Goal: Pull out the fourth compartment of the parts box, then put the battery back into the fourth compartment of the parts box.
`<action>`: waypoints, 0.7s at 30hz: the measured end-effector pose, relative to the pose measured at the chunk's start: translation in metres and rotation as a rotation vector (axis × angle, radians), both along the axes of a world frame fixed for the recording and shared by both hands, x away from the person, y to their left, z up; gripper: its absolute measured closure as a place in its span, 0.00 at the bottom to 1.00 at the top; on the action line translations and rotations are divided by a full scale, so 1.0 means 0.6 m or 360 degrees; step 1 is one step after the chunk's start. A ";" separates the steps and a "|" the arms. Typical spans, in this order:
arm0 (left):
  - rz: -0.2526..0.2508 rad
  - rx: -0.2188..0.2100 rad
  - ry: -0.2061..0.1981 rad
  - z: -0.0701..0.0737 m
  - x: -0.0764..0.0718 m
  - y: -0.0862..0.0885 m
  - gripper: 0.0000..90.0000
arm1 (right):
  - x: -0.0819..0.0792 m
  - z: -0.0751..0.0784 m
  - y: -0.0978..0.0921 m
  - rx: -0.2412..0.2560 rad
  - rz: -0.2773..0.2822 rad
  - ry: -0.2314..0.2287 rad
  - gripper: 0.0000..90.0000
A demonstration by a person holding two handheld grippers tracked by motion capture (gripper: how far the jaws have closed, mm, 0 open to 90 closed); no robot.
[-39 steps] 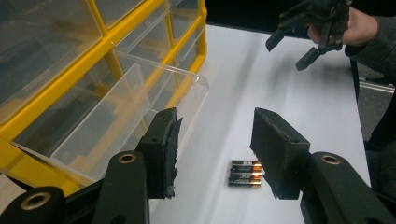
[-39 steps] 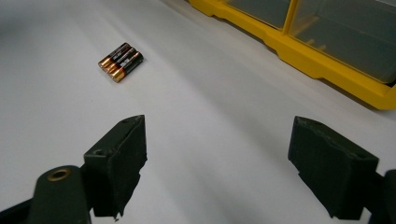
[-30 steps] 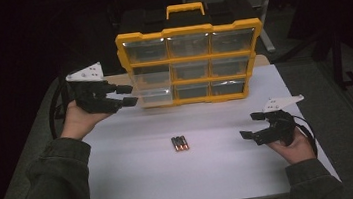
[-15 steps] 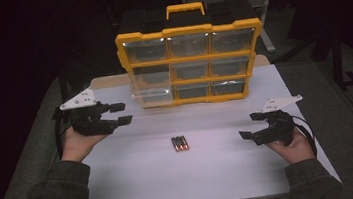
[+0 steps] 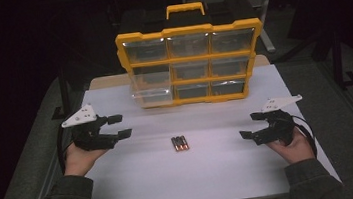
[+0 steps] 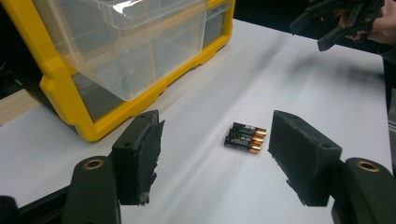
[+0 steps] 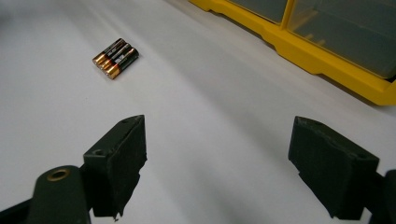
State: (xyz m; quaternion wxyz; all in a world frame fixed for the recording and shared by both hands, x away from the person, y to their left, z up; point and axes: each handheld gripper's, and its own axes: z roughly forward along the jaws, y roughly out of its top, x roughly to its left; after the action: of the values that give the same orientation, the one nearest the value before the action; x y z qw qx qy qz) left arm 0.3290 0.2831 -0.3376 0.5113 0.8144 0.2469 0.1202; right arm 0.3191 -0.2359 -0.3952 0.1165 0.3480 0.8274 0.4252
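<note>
Two grippers low over table, left gripper [image 5: 117, 127] and right gripper [image 5: 250, 126] fingers spread, flanking batteries [image 5: 180, 143]

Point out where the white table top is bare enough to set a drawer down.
Bare: white table top between left hand-held gripper and batteries; likewise between batteries and right hand-held gripper; also the near edge strip. Crowded: the back, where the yellow organizer stands with its pulled-out clear drawer.

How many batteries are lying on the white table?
3 small black batteries with copper-coloured ends lie side by side, touching, on the white table, between the two open grippers, in front of the yellow organiser.
</note>
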 end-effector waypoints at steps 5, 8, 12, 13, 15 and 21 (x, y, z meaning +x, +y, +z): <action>0.0029 0.0027 -0.0006 -0.013 -0.011 -0.002 0.35 | 0.002 -0.003 0.000 -0.0014 -0.0004 0.0013 0.20; 0.0046 0.0036 -0.0014 -0.022 -0.016 -0.003 0.34 | 0.001 -0.001 0.003 -0.0015 0.0000 0.0022 0.21; 0.0055 0.0031 0.0000 -0.031 -0.020 -0.004 0.33 | -0.001 0.003 0.006 -0.0003 0.0015 0.0045 0.21; 0.0055 0.0028 0.0007 -0.032 -0.021 -0.004 0.33 | -0.001 0.004 0.006 0.0008 0.0021 0.0045 0.22; 0.0054 0.0047 0.0000 -0.033 -0.022 -0.003 0.33 | -0.001 0.008 0.007 0.0030 0.0029 0.0056 0.22; 0.0068 0.0053 0.0014 -0.041 -0.023 0.004 0.32 | 0.004 0.014 0.012 0.0038 0.0072 0.0078 0.25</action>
State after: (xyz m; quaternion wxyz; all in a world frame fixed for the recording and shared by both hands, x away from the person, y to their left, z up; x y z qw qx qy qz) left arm 0.3150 0.2854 -0.3622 0.4939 0.8177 0.2646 0.1316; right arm 0.3214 -0.2287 -0.3868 0.0826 0.3409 0.8325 0.4289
